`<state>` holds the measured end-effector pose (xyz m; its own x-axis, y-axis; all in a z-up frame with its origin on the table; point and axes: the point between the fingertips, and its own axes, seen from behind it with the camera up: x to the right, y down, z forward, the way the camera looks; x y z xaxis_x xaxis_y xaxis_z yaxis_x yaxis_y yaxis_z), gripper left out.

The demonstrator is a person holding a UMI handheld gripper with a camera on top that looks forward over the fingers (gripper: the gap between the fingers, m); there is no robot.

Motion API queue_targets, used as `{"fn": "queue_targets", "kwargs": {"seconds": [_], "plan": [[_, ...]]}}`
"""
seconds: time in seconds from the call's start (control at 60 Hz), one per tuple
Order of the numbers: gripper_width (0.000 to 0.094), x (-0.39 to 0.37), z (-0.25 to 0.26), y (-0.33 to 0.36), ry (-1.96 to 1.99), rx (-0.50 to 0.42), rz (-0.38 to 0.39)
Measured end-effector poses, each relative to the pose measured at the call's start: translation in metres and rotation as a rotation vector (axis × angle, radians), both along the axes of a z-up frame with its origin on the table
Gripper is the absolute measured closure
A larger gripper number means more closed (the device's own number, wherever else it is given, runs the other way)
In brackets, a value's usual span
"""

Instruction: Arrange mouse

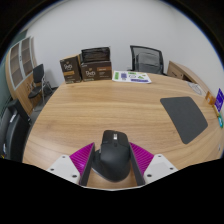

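Tongs (113, 170) clenched on black mouse (114, 154); both pink pads (82, 161) press its sides. Mouse sits at near edge of wooden worktop (110, 105). Dark mat (186, 116) lies toward right edge. Boxes (86, 68) and chair (146, 58) beyond far edge.

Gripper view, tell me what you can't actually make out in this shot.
- Mouse: it sits between the tongs; its near end is cut off by the bottom of the gripper view, and contact with the pads cannot be confirmed.
- Boxes at the table's far edge: their print is too small to read.
- Mouse pad: dark and flat; its surface detail is too small to tell.
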<state>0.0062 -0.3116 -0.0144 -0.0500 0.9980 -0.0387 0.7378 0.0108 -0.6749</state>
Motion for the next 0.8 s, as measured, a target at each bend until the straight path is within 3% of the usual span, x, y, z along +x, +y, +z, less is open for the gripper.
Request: {"fn": "queue_targets", "kwargs": {"seconds": [0.1,0.133,0.317,0.517,0.8], "plan": [[0.0332,-0.001,0.001,-0.002,0.006,-0.014,0.011],[0.0462,-0.003,0.004,-0.002,0.018,-0.022,0.013],[0.0557,0.0,0.005,0.001,0.004,0.006,0.007],[0.0574,0.016,0.028,-0.001,-0.019,-0.034,0.02],[0.0572,-0.008,0.147,0.049,0.11,-0.052,0.005]]}}
